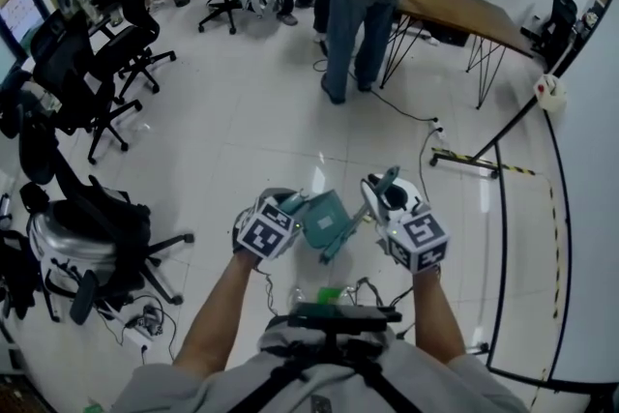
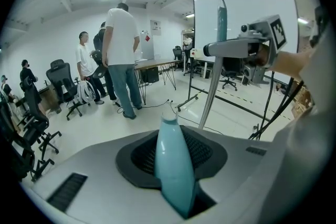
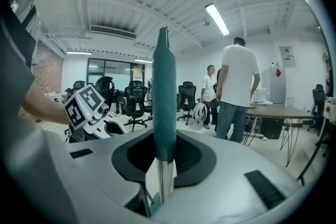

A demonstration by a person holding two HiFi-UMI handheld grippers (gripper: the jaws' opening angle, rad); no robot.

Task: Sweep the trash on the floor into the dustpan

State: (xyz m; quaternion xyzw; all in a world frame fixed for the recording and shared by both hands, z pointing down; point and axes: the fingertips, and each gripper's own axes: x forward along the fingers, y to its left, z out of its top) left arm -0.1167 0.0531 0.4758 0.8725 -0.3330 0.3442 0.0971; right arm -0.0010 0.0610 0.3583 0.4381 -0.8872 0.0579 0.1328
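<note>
Left gripper (image 1: 293,208): jaws clamped on the pale dustpan handle (image 2: 173,165). The dustpan (image 1: 326,216) hangs off the floor before your chest.
Right gripper (image 1: 382,198): jaws pinch the broom (image 3: 164,92). Its long axis is steep, grip end up, shaft slanting down beside the dustpan.
Judged: carrying step, no sweeping yet. No trash shows on the floor (image 1: 251,121). Next, find it and lower both tools.

Right gripper (image 3: 162,165) clamped on upright teal handle (image 3: 164,97), left gripper (image 3: 97,115) at left, person (image 3: 239,86) standing by table (image 3: 278,111)
</note>
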